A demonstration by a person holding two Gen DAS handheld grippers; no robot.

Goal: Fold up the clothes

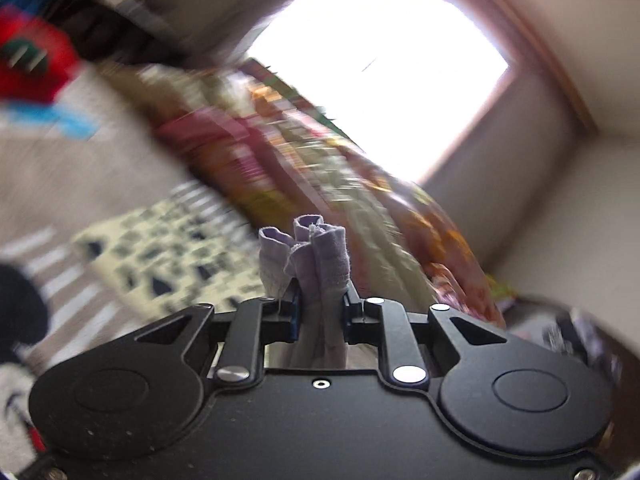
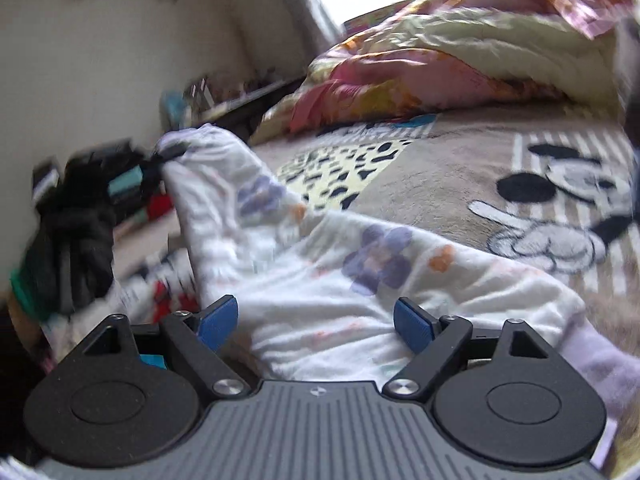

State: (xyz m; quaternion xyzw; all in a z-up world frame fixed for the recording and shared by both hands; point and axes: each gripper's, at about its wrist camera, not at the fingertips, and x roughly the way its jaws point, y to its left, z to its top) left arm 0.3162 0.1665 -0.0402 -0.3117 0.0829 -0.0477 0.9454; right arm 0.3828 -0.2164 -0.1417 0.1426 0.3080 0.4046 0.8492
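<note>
A beige cartoon-print blanket covers the bed, with a bright window and pale walls behind it and a crumpled floral quilt heaped along the far edge. The white flower-print garment lies stretched across the blanket, its long axis running from the upper left of the right wrist view down to the lower right, where a lilac cuff ends it near the frame's edge. The upper-left end is lifted off the bed: the left tool, carried by a dark-gloved hand, pinches it there. In the left wrist view that tool stands narrow, its jaws clamped on a bunched lilac-white hem that pokes up past the fingertips. The right tool stands wide, its blue pads on either side of the cloth's middle, apart from it and pressing on nothing. Bare blanket lies open beyond the garment toward the quilt and to the right; the left side is crowded by the gloved hand and blurred clutter along the wall.
</note>
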